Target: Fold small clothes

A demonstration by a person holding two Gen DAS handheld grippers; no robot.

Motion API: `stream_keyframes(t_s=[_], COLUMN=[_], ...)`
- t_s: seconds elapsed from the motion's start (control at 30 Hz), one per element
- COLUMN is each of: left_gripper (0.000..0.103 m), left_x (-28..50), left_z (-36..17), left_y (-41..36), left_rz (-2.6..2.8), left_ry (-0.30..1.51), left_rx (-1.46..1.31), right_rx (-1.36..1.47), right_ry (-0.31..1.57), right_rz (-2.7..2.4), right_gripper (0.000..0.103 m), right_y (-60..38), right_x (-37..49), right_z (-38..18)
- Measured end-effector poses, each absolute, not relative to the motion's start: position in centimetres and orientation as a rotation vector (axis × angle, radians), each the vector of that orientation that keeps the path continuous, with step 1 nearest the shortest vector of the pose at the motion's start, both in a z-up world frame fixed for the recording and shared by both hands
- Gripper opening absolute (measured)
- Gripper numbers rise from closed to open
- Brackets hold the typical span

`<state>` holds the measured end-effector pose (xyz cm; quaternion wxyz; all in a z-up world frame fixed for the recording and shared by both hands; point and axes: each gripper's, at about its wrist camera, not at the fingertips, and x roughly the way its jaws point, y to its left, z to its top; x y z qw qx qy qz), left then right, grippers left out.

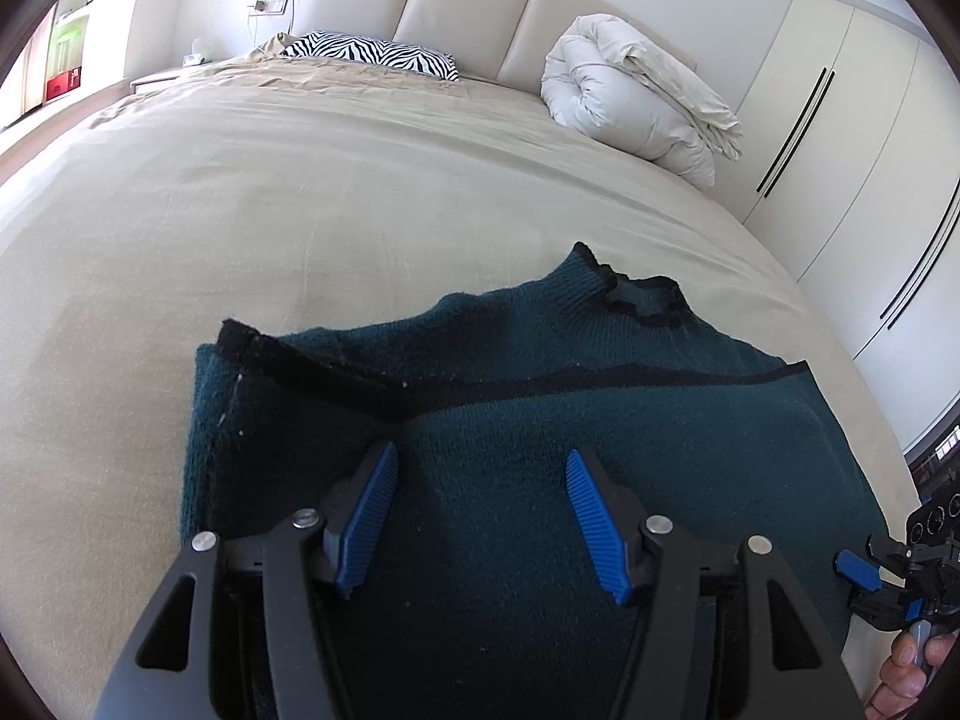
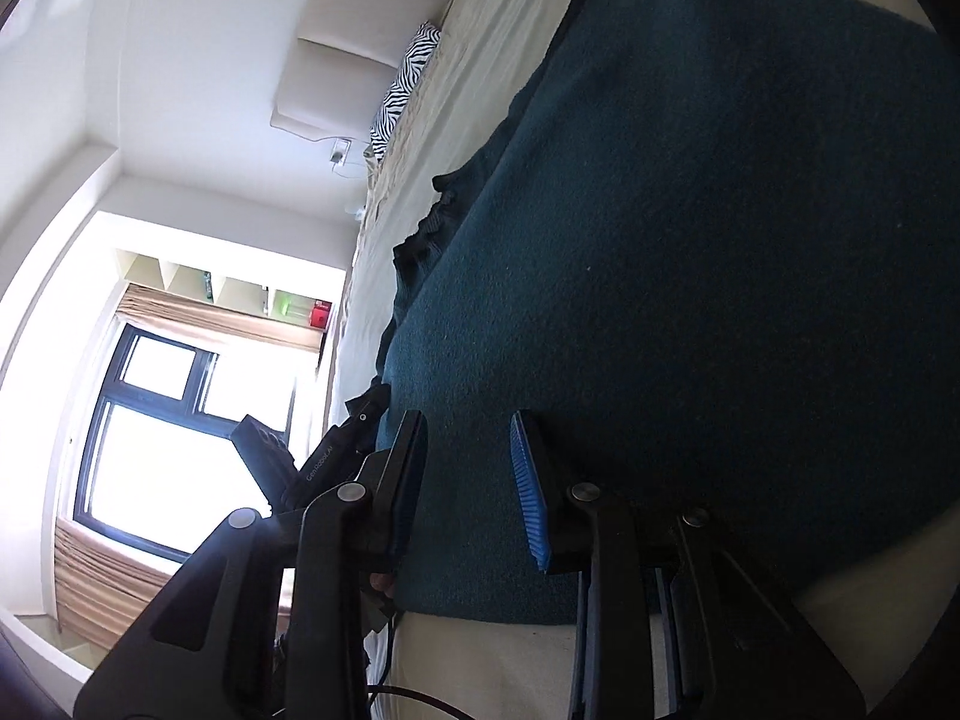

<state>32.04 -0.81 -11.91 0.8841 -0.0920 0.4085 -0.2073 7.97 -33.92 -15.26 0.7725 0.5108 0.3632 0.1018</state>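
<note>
Teal knitted sweater with black trim [image 1: 540, 420] lay partly folded on the beige bed sheet [image 1: 240, 210]. My left gripper [image 1: 480, 516] and right gripper [image 2: 468, 492] hovered over it, jaws parted, empty. "GenRobot.AI" marked the left gripper's body.

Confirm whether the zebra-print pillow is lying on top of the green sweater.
No, the zebra-print pillow lies by the headboard, far from the green sweater.

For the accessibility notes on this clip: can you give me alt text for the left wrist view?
A dark teal sweater with black trim lies partly folded on a beige bed, under the open left gripper, which holds nothing. A zebra-print pillow and a rolled white duvet sit by the headboard; the right gripper shows at the right edge.
</note>
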Motion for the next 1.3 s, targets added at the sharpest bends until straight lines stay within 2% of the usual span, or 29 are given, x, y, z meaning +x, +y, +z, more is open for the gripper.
stream_keyframes(t_s=[0.23,0.37,0.53,0.57,0.63,0.7,0.9,1.3], left_gripper=[0.062,0.062,0.07,0.071,0.077,0.082,0.082,0.081], left_x=[32.0,31.9,30.4,29.4,26.9,24.4,21.9,25.8], left_z=[-12.0,-12.0,-10.4,-9.9,-9.0,-8.6,-10.4,-12.0], left_y=[-0.7,-0.7,1.3,2.3,4.4,6.7,10.0,10.1], left_rz=[-0.436,-0.437,-0.444,-0.437,-0.413,-0.382,-0.385,-0.496], left_ry=[0.844,0.846,0.889,0.885,0.859,0.836,0.962,1.065], left_rx=[-0.199,-0.201,-0.304,-0.348,-0.417,-0.475,-0.55,-0.753], right_rx=[1.142,1.14,1.047,1.013,0.96,0.927,0.927,0.942], right_ry=[0.691,0.676,0.73,0.741,0.745,0.741,0.747,0.766], right_rz=[-0.021,-0.031,0.047,0.063,0.087,0.136,0.247,0.333], right_gripper=[0.03,0.03,0.032,0.046,0.064,0.064,0.064,0.064], right_y=[-40.0,-38.8,-34.4,-33.4,-31.5,-29.9,-27.3,-26.1], right_x=[2.8,0.2,0.6,1.0,1.5,2.1,3.3,4.7], right_z=[-13.9,-13.4,-12.0,-11.6,-10.8,-9.9,-8.8,-8.5])
